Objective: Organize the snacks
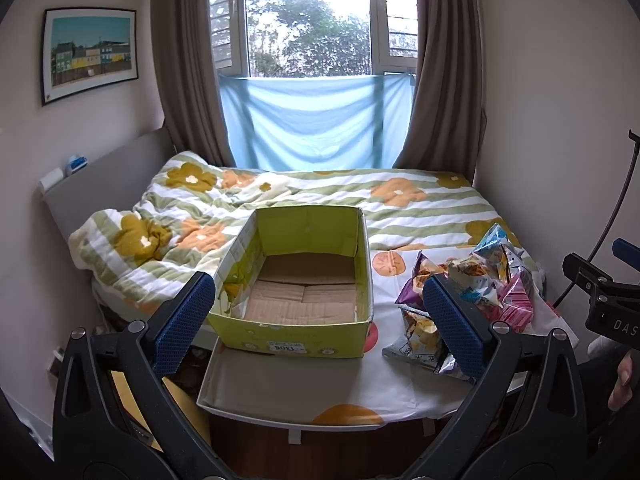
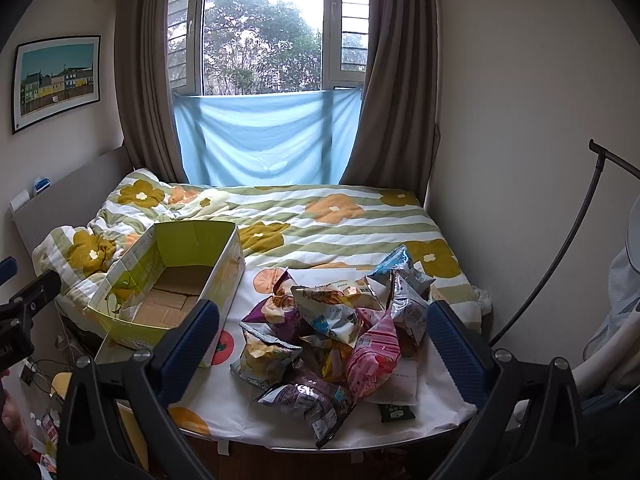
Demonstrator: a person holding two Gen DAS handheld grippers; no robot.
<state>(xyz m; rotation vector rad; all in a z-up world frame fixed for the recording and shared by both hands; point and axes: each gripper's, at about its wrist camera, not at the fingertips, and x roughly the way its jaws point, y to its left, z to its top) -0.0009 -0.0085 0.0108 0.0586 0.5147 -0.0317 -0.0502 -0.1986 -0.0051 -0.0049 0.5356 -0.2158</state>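
An open, empty yellow-green cardboard box (image 1: pixel 296 280) stands on a white table (image 1: pixel 320 392) at the foot of a bed; it also shows in the right wrist view (image 2: pixel 168 280). A pile of snack bags (image 2: pixel 336 328) lies on the table to the right of the box, seen too in the left wrist view (image 1: pixel 476 280). My left gripper (image 1: pixel 320 328) is open and empty, hovering in front of the box. My right gripper (image 2: pixel 320 344) is open and empty, above the near side of the snack pile.
A bed with a flowered striped quilt (image 2: pixel 320 216) lies behind the table. A grey headboard (image 1: pixel 104 176) stands at the left. A window with brown curtains and a blue cloth (image 1: pixel 316 120) is at the back. A black stand (image 2: pixel 572 248) leans at the right wall.
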